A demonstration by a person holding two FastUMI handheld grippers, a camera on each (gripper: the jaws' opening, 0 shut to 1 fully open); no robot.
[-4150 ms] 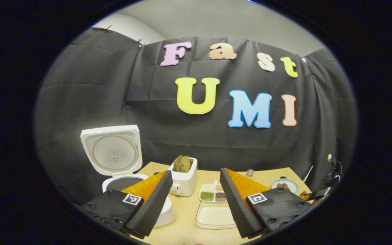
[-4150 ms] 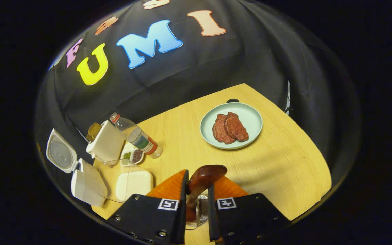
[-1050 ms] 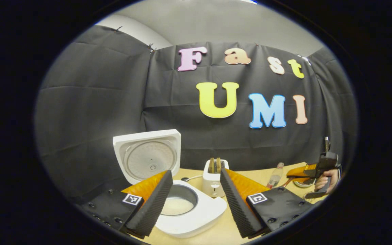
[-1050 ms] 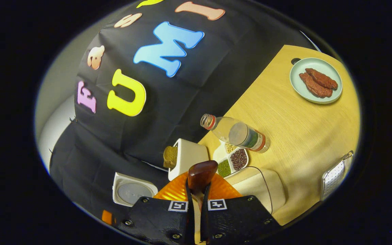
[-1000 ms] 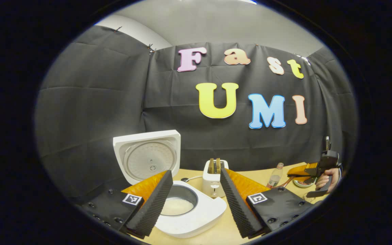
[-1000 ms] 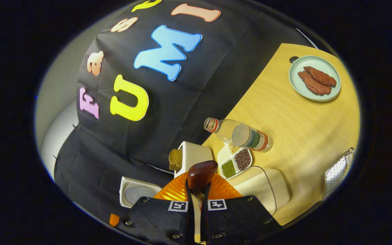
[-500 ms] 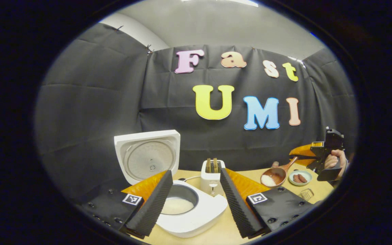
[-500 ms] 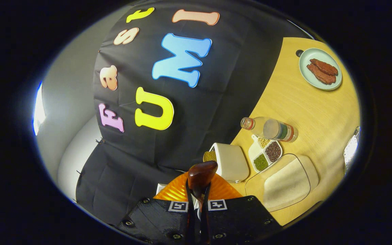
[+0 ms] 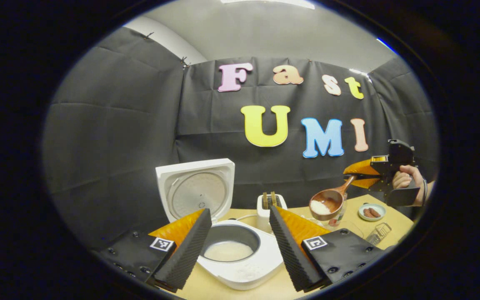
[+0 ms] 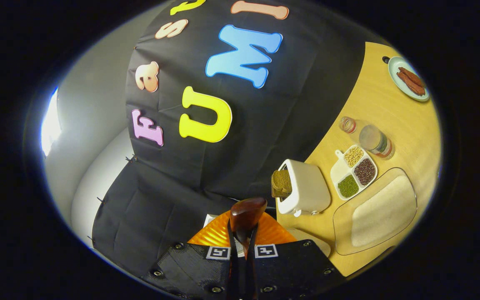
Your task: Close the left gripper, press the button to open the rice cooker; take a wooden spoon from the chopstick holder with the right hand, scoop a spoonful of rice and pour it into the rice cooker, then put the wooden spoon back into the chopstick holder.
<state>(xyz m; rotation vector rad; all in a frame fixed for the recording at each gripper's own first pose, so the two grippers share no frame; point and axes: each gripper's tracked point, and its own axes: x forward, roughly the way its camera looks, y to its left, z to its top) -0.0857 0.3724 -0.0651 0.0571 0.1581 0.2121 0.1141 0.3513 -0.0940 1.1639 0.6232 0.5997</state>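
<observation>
The white rice cooker (image 9: 246,271) stands open, its lid (image 9: 196,189) upright and rice in the pot (image 9: 227,251). My left gripper (image 9: 240,246) hovers just in front of it, open, with the pot seen between its fingers. At the right, a hand (image 9: 404,179) holds my right gripper (image 9: 367,175) above the table. The right gripper (image 10: 242,243) is shut on the wooden spoon (image 10: 246,212). The spoon's bowl (image 9: 326,204) carries white rice and hangs in the air right of the cooker, above the toaster's level. A wire chopstick holder (image 9: 378,233) sits at the table's right.
A white toaster (image 10: 306,187) with bread stands behind the cooker. A divided dish of beans (image 10: 354,171), a lying bottle (image 10: 369,137) and a clear rice container (image 10: 379,210) are right of it. A plate of meat (image 10: 408,79) sits far right.
The right gripper has lifted the spoon, now holding rice, away from the rice container and carried it up and left toward the cooker. The left gripper stays open and has barely shifted.
</observation>
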